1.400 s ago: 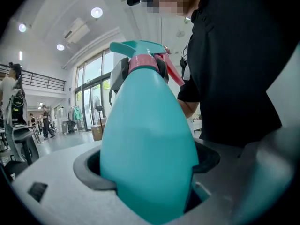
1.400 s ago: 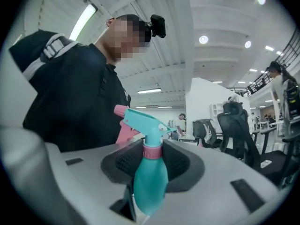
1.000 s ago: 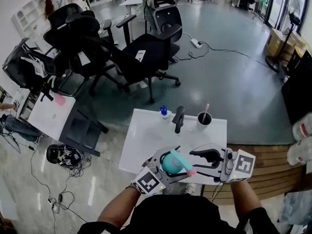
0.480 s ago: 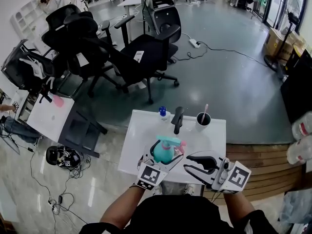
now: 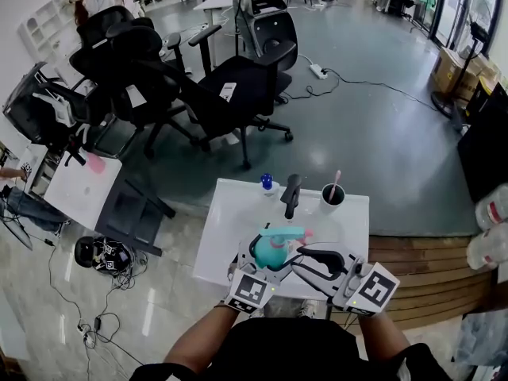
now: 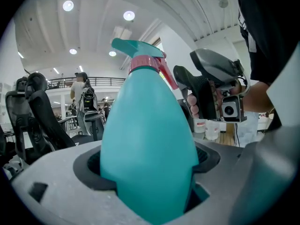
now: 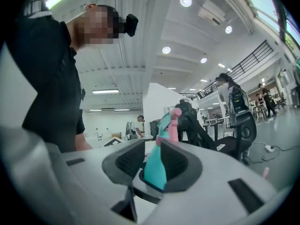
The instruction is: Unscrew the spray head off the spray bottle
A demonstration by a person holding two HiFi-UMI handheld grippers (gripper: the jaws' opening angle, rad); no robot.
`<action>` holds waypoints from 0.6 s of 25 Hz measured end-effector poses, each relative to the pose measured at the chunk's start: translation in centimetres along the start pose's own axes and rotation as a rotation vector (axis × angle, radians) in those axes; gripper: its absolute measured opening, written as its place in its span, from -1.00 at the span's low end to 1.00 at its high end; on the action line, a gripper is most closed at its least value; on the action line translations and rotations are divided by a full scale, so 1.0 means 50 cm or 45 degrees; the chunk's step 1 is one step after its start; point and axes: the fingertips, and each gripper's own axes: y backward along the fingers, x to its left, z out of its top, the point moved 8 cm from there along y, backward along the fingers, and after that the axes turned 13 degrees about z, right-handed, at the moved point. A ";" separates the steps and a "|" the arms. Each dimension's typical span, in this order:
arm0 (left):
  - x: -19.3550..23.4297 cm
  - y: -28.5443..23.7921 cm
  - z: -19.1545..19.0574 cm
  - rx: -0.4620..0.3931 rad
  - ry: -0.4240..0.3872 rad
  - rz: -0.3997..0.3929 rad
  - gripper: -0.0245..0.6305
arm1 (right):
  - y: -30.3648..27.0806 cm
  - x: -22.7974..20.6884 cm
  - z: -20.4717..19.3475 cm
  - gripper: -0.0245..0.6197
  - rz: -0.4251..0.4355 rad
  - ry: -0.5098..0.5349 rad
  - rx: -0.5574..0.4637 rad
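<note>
Where the white table [image 5: 230, 228] ends, black office chairs [image 5: 230, 94] stand.

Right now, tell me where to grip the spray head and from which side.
Grip the pink collar under the spray head: it is round and probably turns. The left gripper clamps the spray bottle upright by its body, so come level from the right, above it, avoiding the trigger.

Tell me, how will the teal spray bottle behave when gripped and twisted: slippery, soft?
The spray bottle is smooth and tapering, so it may slip out of the left gripper, which clamps its wide part. Its plastic wall likely yields a little under pressure. Being opaque, its weight is unclear.
</note>
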 end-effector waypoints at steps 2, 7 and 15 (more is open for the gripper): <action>-0.003 0.001 0.005 -0.006 -0.012 -0.006 0.49 | 0.001 -0.006 -0.003 -0.56 -0.021 -0.009 0.018; -0.021 0.002 -0.006 0.000 -0.027 -0.022 0.49 | -0.003 -0.014 -0.005 -0.46 -0.054 0.026 0.006; -0.032 0.002 -0.009 0.019 -0.047 -0.015 0.49 | -0.022 -0.020 0.004 -0.44 -0.103 -0.001 0.023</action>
